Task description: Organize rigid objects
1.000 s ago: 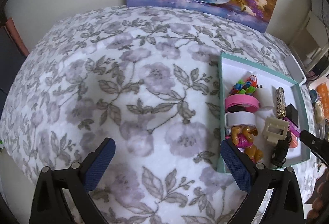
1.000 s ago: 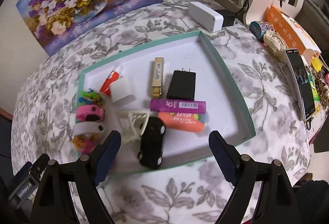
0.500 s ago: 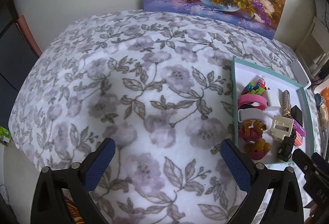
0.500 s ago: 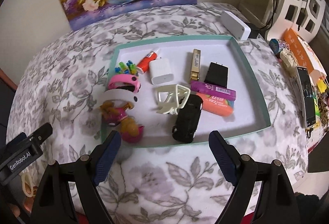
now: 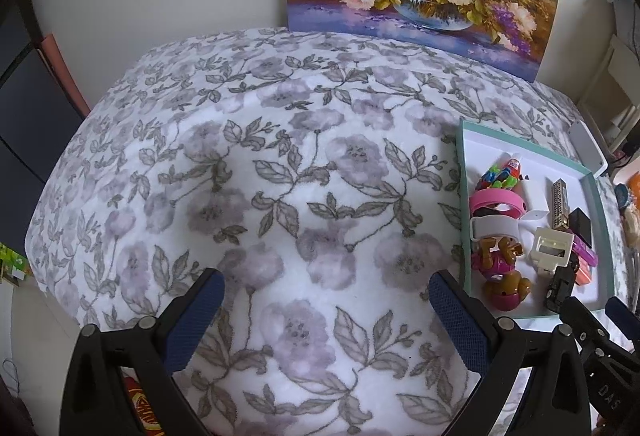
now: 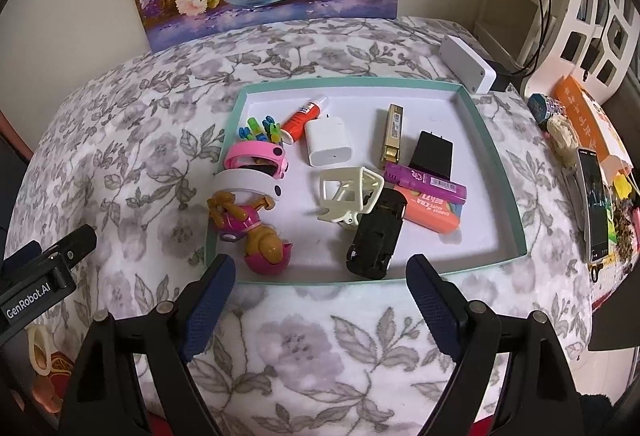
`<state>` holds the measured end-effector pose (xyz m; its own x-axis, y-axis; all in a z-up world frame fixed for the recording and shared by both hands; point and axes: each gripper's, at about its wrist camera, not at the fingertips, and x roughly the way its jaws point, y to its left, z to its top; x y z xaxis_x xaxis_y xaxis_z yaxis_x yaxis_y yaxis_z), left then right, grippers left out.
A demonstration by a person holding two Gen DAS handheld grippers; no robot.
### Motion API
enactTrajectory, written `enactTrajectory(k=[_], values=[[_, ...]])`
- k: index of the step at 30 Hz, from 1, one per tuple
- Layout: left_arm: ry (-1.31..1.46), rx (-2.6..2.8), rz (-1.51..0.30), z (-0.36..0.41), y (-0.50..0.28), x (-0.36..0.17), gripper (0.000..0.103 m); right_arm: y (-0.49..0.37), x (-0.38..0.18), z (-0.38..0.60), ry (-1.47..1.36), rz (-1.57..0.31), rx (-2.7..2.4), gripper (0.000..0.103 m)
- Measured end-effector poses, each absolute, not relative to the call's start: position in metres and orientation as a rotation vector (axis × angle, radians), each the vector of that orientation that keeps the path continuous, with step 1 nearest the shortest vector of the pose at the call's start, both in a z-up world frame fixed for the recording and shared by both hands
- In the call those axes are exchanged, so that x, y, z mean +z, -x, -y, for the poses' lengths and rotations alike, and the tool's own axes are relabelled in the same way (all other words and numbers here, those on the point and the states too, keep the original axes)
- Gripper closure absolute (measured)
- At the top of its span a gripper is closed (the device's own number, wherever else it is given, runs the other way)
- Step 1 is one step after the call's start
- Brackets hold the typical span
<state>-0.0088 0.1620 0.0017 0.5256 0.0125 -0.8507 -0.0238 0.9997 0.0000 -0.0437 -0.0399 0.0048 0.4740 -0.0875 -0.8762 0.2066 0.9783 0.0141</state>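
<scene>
Nothing is gripped — both grippers (image 5: 326, 298) (image 6: 320, 284) gape empty, and the jumbled toys sit unsorted in the tray (image 6: 502, 172) at twelve o'clock.

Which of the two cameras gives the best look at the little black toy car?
The right wrist view. There the black car lies in full sight near the front edge of the tray, its whole body showing. In the left wrist view the car is small, at the frame's warped right edge, seen end-on and partly hidden by the right gripper.
</scene>
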Motion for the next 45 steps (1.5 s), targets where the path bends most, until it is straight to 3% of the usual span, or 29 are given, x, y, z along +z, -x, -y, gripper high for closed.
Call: enactTrajectory(k=[45], values=[[-0.035, 0.033, -1.092, -0.168, 0.001, -0.014, 0.000, 0.039, -0.008, 0.039, -0.152, -1.115, -0.171, 0.015]])
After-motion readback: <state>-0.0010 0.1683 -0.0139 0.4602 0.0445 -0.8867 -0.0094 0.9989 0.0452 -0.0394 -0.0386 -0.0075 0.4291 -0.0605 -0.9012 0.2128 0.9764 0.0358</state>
